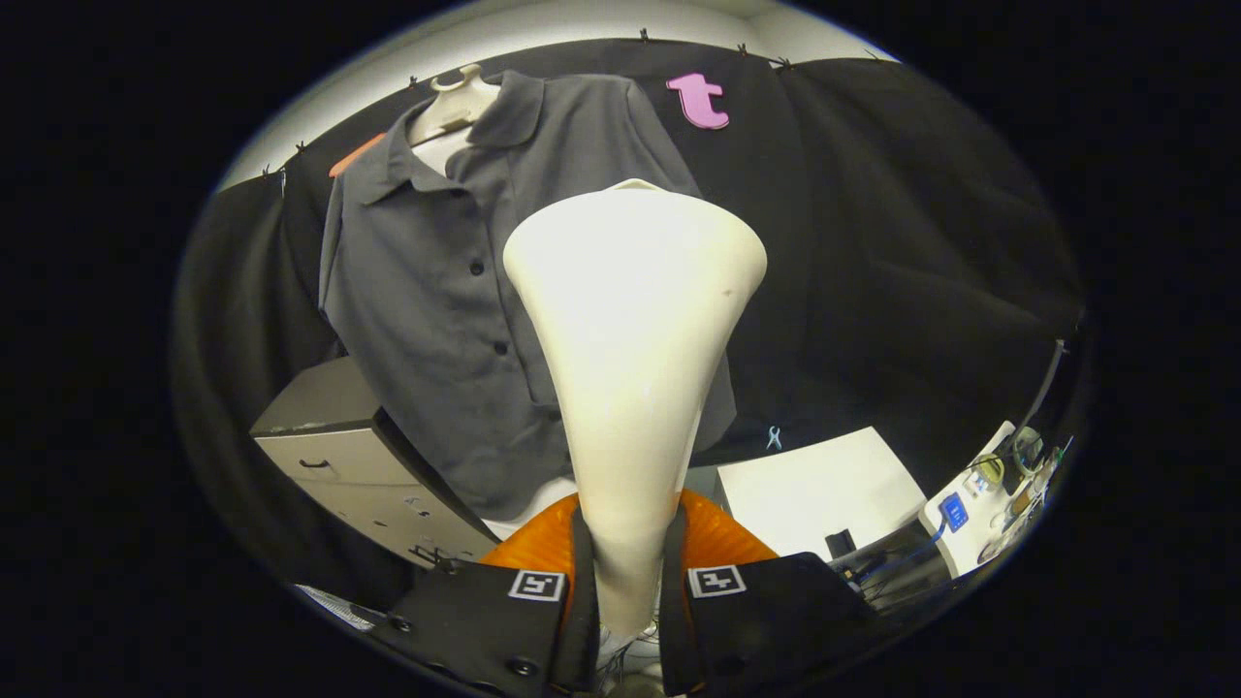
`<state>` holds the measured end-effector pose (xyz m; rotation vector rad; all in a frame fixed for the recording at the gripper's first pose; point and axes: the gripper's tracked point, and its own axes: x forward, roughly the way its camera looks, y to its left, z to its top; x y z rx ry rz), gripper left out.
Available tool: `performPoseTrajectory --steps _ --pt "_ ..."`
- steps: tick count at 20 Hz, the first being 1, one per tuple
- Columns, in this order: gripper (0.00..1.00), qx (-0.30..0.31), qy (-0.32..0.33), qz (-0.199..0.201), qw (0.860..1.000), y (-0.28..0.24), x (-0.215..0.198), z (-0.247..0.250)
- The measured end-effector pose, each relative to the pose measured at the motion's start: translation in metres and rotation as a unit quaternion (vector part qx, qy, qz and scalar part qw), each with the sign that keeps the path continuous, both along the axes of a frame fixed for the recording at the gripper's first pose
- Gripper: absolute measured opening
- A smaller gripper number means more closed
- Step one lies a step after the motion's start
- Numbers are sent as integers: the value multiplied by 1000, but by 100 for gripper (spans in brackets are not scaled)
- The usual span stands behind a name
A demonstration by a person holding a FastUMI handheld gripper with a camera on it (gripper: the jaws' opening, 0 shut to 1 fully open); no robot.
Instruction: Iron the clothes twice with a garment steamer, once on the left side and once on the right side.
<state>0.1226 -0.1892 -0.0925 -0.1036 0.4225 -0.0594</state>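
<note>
My gripper (625,557) is shut on the narrow handle of a cream garment steamer (635,339), both fingers pressing its sides. The steamer rises from between the fingers and flares into a wide head. Beyond the head hangs a dark grey button-up shirt (436,291) on a pale mannequin torso (456,107), against the black cloth wall. The head covers the shirt's right half as I see it, so whether it touches the fabric I cannot tell. The shirt's collar, button line and left half show beside the head.
A beige drawer cabinet (339,456) stands below the shirt, left of the steamer. A white tabletop (824,490) lies to the right, with cables and small devices (989,494) farther right. An orange ribbed object (722,538) sits just behind the fingers.
</note>
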Motion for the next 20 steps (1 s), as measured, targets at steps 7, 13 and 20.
performPoseTrajectory --steps 7,13,20 --pt "32 -18 -121 5 992 57 -44 107" --pt "32 -13 -165 27 986 119 -71 123" --pt "32 6 -146 17 989 140 -93 93"
